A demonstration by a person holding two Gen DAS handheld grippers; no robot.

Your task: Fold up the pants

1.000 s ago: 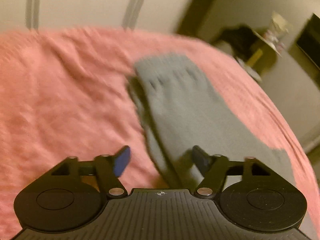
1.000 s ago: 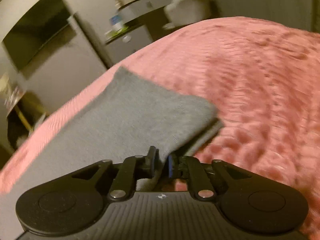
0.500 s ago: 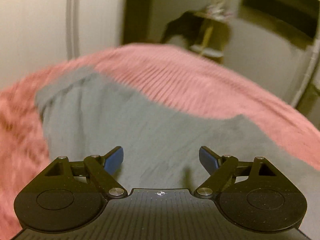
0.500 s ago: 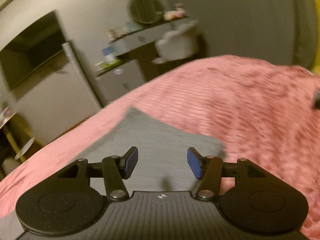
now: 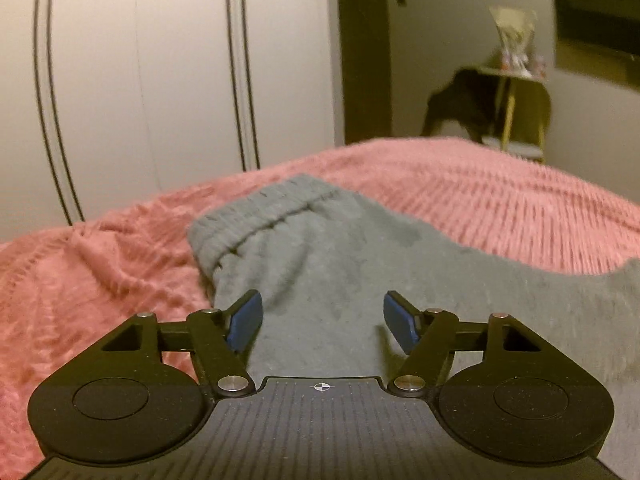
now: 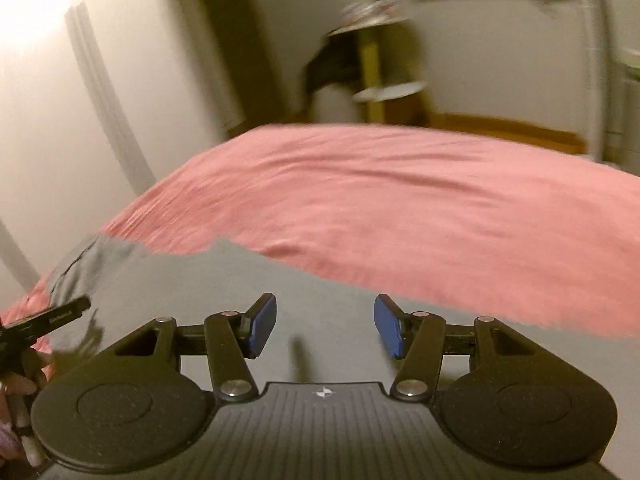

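Observation:
Grey sweatpants (image 5: 320,264) lie flat on a pink ribbed bedspread (image 5: 500,200), their elastic waistband (image 5: 256,216) at the far left. My left gripper (image 5: 322,322) hovers over the cloth near the waistband; its jaws are closing, still wide apart, with no fabric pinched between the blue pads (image 5: 246,322). In the right wrist view the pants (image 6: 240,292) fill the lower left. My right gripper (image 6: 325,328) hangs open above them, holding nothing. A hand (image 6: 16,396) with part of the left tool shows at that view's left edge.
White wardrobe doors (image 5: 140,80) stand behind the bed's far side. A small yellow-legged table (image 5: 512,92) with dark clothing and clutter stands beyond the bed. The bedspread (image 6: 400,208) stretches wide to the right of the pants.
My right gripper let go of the folded pant end, opened, and swung fast toward the waistband side. My left gripper turned and shifted over the waistband area, its jaws narrowing slightly.

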